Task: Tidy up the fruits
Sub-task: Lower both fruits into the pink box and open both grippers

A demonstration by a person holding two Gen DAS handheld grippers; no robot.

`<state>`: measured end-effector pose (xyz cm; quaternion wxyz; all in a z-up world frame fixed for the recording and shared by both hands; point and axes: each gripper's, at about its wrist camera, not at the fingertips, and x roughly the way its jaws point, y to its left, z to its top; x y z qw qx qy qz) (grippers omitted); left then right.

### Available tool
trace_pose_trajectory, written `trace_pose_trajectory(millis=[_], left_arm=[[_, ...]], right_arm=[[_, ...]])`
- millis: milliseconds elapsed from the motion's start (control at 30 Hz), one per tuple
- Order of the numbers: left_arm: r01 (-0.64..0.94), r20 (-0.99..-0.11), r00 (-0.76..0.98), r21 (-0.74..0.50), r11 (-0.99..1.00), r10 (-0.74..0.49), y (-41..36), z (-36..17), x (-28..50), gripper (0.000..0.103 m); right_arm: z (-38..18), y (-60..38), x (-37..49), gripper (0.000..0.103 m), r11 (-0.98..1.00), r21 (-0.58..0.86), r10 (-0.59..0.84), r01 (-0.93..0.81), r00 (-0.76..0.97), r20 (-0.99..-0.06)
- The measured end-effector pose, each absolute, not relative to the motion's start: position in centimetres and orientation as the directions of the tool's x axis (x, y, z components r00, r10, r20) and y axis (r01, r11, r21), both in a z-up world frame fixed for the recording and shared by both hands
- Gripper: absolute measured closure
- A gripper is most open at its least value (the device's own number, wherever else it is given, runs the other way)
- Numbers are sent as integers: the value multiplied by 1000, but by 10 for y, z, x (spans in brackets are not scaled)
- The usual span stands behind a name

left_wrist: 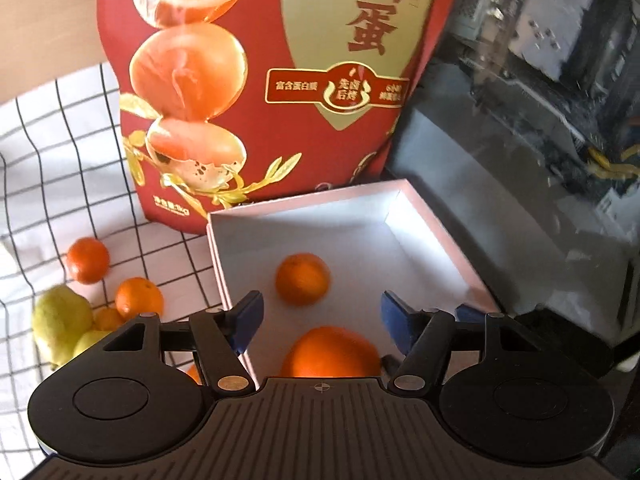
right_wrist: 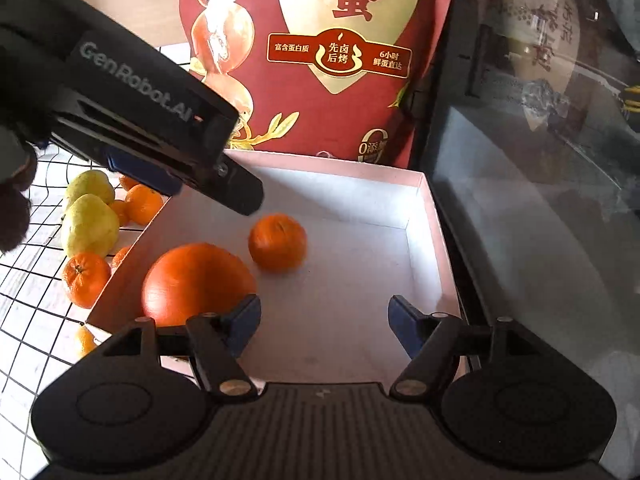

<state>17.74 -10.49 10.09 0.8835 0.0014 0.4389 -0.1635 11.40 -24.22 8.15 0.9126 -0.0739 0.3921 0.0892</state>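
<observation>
One red bag (right_wrist: pixel 320 52) reading "先卤后烤", left gripper (right_wrist: pixel 240 196) marked "GenRobot.AI"

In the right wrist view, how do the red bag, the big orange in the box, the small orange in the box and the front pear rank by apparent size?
1. red bag
2. big orange
3 and 4. small orange and front pear: they look alike, so I do not rank them.

The big orange lies nearer the camera, which enlarges it.

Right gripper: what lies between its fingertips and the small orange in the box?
Nothing. In the right wrist view, only bare white box floor separates the open right gripper from the small orange; the large orange sits off to the left.
</observation>
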Motion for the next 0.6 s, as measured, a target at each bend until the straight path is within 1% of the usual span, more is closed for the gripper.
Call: trace_pose_trajectory(millis=[67, 133, 200, 300, 367, 433, 500, 600], left_arm=[[305, -776, 571, -101, 947, -267, -105, 101, 172, 34], [305, -774, 576, -97, 947, -265, -100, 100, 167, 35], [285, -755, 592, -132, 949, -282, -86, 100, 158, 38], [212, -704, 649, -198, 957, -290, -56, 101, 139, 38], [149, -679, 688, -211, 966, -255, -35, 101, 124, 39], [86, -675, 709, -206, 975, -205, -15, 98, 110, 38], [24, -698, 700, -190, 981, -152, 4, 92, 99, 39], [-64, -739, 670, -158, 985, -76, 29, 81, 83, 39]], right_arm=[[84, -244, 109, 31, 974, -59, 109, -218, 681, -724], [87, -244, 103, 31, 974, -57, 111, -218, 686, -719], [91, -242, 95, 31, 975, -77, 97, -210, 707, -701], [96, -238, 81, 31, 974, -106, 77, -198, 739, -669], [99, -232, 69, 31, 971, -125, 74, -202, 757, -649], [101, -224, 58, 30, 967, -141, 77, -211, 773, -630], [104, -214, 46, 27, 961, -142, 100, -236, 778, -620], [104, -194, 33, 27, 943, -138, 155, -304, 767, -623]])
